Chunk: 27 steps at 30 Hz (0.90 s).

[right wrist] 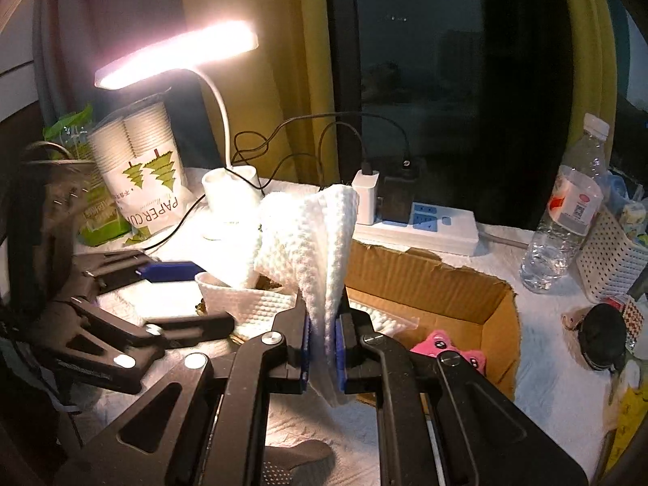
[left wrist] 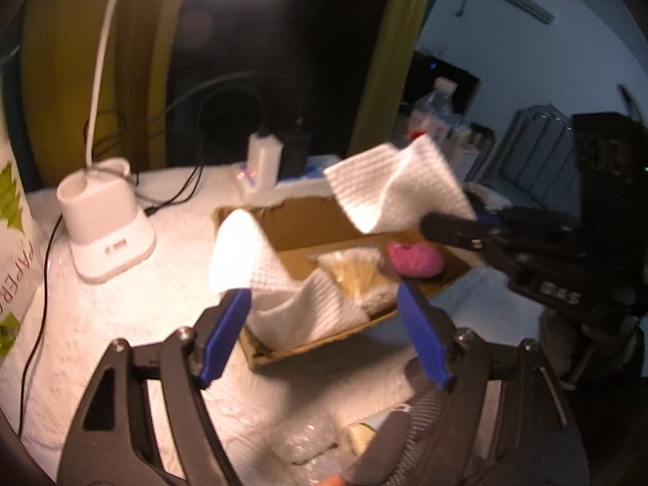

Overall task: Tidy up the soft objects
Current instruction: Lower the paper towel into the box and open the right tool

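Observation:
A white waffle-textured cloth [right wrist: 312,243] hangs over an open cardboard box [right wrist: 437,283]. My right gripper [right wrist: 322,344] is shut on its lower end; in the left wrist view it [left wrist: 449,229] pinches the cloth's raised corner [left wrist: 401,182]. The cloth's other end [left wrist: 308,308] droops into the box [left wrist: 308,222] by my left gripper [left wrist: 324,324], which is open with its blue fingers on either side of the cloth, not closed on it. A pink plush toy [left wrist: 413,259] and a clear packet [left wrist: 356,275] lie in the box.
A white desk lamp [right wrist: 231,194] with base [left wrist: 105,235] stands left of the box. A paper-cup sleeve [right wrist: 141,174], power strip [right wrist: 421,222], water bottle [right wrist: 567,210] and white perforated basket [right wrist: 611,259] surround it. Bubble wrap [left wrist: 303,441] lies on the near table.

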Motion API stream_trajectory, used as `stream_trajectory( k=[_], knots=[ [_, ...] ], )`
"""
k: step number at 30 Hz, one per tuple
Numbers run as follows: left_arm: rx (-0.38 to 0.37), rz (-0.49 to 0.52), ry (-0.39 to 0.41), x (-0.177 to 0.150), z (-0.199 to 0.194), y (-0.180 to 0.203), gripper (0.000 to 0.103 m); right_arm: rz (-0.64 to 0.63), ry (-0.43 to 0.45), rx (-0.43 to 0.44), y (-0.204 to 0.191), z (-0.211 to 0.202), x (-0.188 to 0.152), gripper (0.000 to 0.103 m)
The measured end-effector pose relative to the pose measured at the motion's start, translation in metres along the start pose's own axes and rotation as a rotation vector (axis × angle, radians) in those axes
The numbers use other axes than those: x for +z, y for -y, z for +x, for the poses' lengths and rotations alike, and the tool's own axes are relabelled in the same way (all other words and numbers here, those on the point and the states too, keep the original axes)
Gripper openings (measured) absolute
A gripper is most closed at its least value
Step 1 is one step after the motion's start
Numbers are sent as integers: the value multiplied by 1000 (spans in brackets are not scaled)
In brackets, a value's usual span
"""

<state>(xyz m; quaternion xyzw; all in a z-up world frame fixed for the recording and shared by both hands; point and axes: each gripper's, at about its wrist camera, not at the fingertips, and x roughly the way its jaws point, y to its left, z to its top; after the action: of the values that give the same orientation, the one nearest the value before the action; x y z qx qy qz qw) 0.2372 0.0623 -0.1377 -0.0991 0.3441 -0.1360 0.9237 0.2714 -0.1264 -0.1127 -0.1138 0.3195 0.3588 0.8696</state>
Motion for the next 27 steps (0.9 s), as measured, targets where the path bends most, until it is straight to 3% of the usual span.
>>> stream_trajectory(
  k=[7, 11, 22, 27],
  knots=[
    [-70, 9, -70, -11, 1, 12, 77, 5, 6, -32, 2, -10, 0, 10],
    [-69, 4, -104, -20, 3, 10, 77, 6, 0, -36, 0, -12, -3, 10],
    [-13, -118, -58, -44, -19, -34, 77, -25, -54, 38, -28, 20, -4, 10],
    [43, -184, 17, -43, -28, -56, 77, -22, -91, 55, -33, 47, -1, 10]
  ],
)
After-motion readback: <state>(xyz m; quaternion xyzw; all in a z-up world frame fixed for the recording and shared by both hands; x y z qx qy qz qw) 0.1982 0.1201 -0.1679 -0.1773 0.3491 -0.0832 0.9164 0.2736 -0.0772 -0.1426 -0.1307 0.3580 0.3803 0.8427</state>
